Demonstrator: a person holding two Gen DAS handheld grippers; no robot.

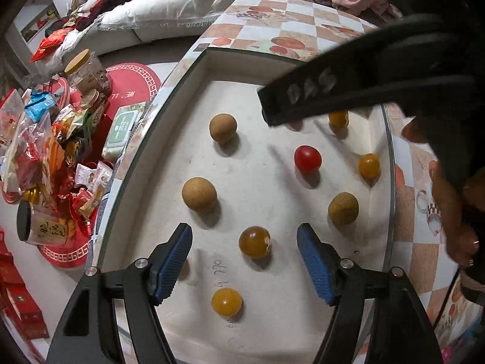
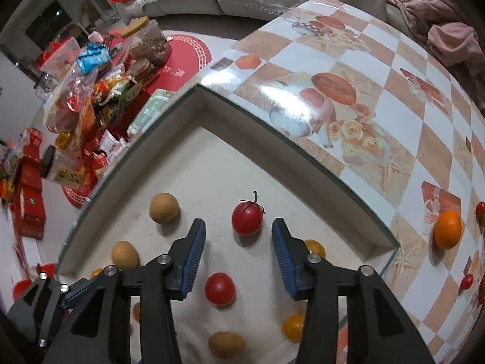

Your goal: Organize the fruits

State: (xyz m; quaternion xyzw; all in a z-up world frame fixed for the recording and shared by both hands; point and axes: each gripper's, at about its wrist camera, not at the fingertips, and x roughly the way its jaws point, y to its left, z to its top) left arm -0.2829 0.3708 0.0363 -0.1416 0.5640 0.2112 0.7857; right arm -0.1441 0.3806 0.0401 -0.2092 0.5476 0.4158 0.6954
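Note:
A white tray [image 1: 212, 69] sits on the table and holds brown round fruits [image 1: 199, 194], yellow cherry tomatoes [image 1: 226, 302] and a red tomato [image 1: 307, 159]. My left gripper [image 1: 244, 265] is open above the tray, with an amber fruit [image 1: 254, 241] just ahead between its blue pads. My right gripper [image 2: 239, 257] is open above the tray [image 2: 212, 97]; a stemmed red tomato [image 2: 247, 220] lies just ahead and another red tomato [image 2: 220, 288] lies between the jaws below. The right gripper's black body [image 1: 348, 88] crosses the left wrist view.
An orange [image 2: 447, 233] and small red tomatoes [image 2: 466, 281] lie on the checked tablecloth [image 2: 379, 60] right of the tray. Snack packets and jars [image 1: 54, 139] crowd a low table to the left. A sofa [image 1: 182, 6] stands behind.

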